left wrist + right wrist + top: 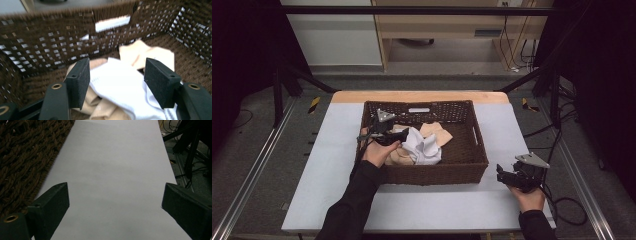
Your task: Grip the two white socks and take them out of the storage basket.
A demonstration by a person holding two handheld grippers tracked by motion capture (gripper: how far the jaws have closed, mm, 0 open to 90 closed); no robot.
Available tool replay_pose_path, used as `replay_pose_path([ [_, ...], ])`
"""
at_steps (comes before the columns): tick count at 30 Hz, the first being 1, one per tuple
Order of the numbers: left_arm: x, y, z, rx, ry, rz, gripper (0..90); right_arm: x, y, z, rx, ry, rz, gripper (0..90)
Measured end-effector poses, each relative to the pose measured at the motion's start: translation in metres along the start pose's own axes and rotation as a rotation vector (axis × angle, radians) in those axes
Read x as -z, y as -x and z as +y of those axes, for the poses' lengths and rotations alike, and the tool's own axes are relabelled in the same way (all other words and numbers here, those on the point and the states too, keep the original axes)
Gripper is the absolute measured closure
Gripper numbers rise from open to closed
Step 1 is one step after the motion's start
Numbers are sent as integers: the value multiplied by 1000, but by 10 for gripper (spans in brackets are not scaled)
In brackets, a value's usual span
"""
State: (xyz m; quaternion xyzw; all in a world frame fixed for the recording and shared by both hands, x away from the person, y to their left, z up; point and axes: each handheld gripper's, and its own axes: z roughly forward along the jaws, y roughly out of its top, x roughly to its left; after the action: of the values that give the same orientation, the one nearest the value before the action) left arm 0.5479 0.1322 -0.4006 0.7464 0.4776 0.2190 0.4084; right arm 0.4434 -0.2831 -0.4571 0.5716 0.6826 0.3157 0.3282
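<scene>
A dark brown wicker basket (pixel 472 165) stands in the middle of the table and holds a heap of cloths. A white cloth (pixel 424 146) lies on top, with beige cloths (pixel 437 132) behind and under it. My left gripper (pixel 401 136) reaches into the basket's left half. In the left gripper view it (pixel 117 80) is open, its jaws apart on either side of the white cloth (pixel 125 90), pads not pressing it. A beige cloth (pixel 150 53) lies beyond. My right gripper (pixel 503 175) rests open over bare table right of the basket, nothing between the jaws of the right gripper (pixel 115 202).
The table (pixel 312 165) has a pale grey top with free room left, right and in front of the basket. The basket wall (pixel 22 160) runs close on the left in the right gripper view. Black frame posts and cables stand off the table's right side.
</scene>
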Motion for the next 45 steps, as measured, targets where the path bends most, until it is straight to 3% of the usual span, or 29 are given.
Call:
replay_pose_path([
  [2, -4, -2, -6, 4, -30, -4, 370, 0, 0, 0, -1, -5, -1, 78],
  [6, -4, -2, -6, 11, -36, -13, 372, -1, 0, 0, 3, -10, -3, 78],
  [10, -9, 0, -7, -6, -87, -10, 387, -2, 0, 0, 8, -13, -4, 78],
  [14, -12, 2, -5, 5, -41, -5, 393, -3, 0, 0, 11, -17, -1, 78],
  [16, -14, 4, -5, -6, -45, 2, 389, -3, 0, 0, 9, -17, -1, 78],
  [20, -19, 9, -10, -53, -110, 19, 380, -3, -1, 0, 11, -19, 0, 78],
  [26, -22, 13, -13, -65, -169, 43, 388, -3, -1, -1, 11, -26, 2, 78],
  [31, -24, 12, -15, -54, -201, 25, 490, -4, -1, -1, 11, -31, 1, 77],
  [37, -26, 10, -15, -27, -229, 0, 711, -4, -1, -1, 14, -35, 3, 76],
  [41, -24, 9, -14, -20, -205, -6, 845, -4, -1, 0, 12, -34, 1, 76],
  [45, -19, 7, -13, -13, -170, -22, 867, -4, -1, -1, 14, -35, 0, 75],
])
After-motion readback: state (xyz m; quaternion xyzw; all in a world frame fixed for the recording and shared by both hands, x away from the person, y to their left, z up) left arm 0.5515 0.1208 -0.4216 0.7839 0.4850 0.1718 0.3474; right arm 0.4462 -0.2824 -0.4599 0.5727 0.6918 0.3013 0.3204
